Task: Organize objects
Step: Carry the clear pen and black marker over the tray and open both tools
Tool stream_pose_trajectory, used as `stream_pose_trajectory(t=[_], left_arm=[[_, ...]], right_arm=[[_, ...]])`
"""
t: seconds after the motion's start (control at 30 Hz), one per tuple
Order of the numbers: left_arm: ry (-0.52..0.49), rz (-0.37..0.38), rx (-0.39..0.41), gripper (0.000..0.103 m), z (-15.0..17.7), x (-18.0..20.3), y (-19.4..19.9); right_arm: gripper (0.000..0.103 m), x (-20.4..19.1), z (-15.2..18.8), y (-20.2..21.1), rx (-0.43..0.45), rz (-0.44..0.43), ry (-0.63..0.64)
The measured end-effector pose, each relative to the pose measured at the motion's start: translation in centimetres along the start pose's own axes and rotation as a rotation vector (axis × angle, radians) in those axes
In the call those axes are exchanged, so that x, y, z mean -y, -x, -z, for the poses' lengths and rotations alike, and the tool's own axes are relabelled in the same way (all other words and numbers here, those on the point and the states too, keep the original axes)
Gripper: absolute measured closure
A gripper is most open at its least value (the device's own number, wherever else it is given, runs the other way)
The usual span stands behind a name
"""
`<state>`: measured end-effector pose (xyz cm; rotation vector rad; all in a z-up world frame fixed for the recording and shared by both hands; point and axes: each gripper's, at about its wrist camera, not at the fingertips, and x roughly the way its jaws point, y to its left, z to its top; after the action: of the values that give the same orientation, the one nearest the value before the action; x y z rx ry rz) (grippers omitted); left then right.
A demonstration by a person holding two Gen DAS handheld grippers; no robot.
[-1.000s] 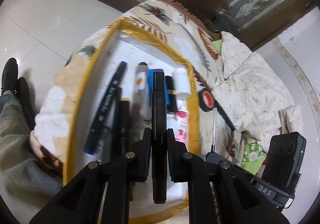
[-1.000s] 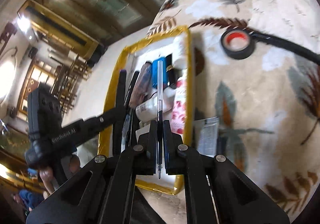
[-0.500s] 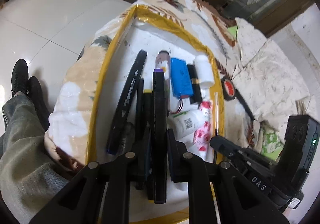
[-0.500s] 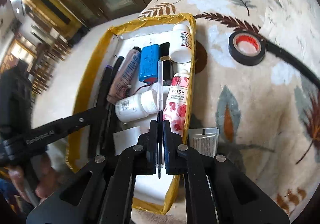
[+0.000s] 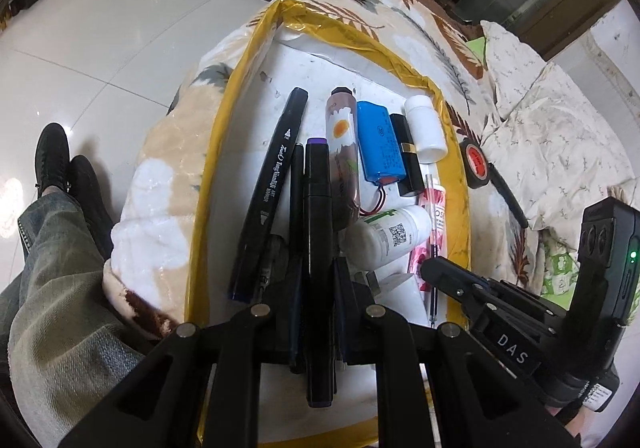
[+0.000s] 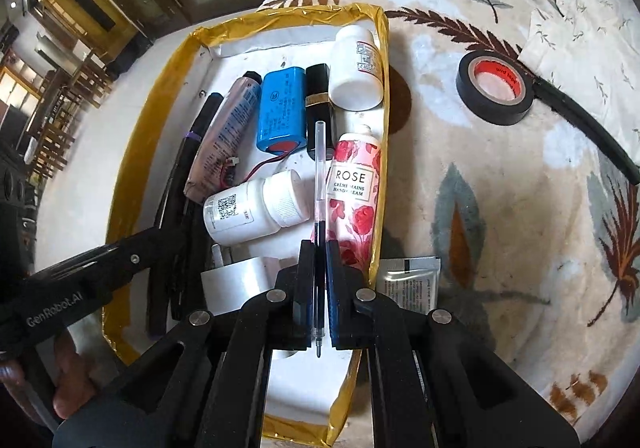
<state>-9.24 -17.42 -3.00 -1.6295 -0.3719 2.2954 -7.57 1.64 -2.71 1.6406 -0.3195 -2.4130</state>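
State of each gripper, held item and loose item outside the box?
Left gripper: shut on thick black marker with purple ends.
Right gripper: shut on clear thin pen refill.
Black tape roll with red core: lying flat on blanket.
Silver sachet: flat beside yellow-rimmed white box.

Pink tube (image 6: 354, 187) reads "ROSE / CRÈME MAINS / HAND CREAM"; left gripper (image 6: 52, 312) arm: "GenRobot.AI"; right gripper (image 5: 434, 272) body: "DAS".

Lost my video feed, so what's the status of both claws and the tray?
Left claw shut on marker. Right claw shut on pen refill, over tray. Tray crowded; bottle and cream tube under refill.
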Motion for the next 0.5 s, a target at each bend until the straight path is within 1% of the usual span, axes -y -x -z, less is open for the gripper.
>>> stream_pose_trajectory(t=[0.17,0.27,0.37,0.43,0.47,0.5], left_arm=[[-0.019,-0.022,0.003,0.089,0.1,0.4,-0.2],[-0.009,0.013,-0.014,0.088,0.2,0.1,-0.4],[0.033,0.098,-0.033,0.088,0.1,-0.7,-0.4],[0.054,0.143,-0.031,0.084,0.1,-1.0,-0.2],[0.060,0.160,-0.026,0.078,0.2,-1.0,0.0],[0.058,0.174,-0.009,0.071,0.3,-0.8,0.4]], right_arm=[[0.098,0.4,0.2,0.0,-0.001,-0.036,-0.028],[0.097,0.7,0.3,0.0,-0.014,-0.071,-0.039],[0.095,1.2,0.6,0.3,-0.013,-0.124,-0.059],[0.087,1.5,0.9,0.9,-0.002,-0.167,-0.069],[0.084,1.7,1.1,1.3,0.008,-0.191,-0.073],[0.073,1.8,1.4,1.9,0.026,-0.219,-0.073]])
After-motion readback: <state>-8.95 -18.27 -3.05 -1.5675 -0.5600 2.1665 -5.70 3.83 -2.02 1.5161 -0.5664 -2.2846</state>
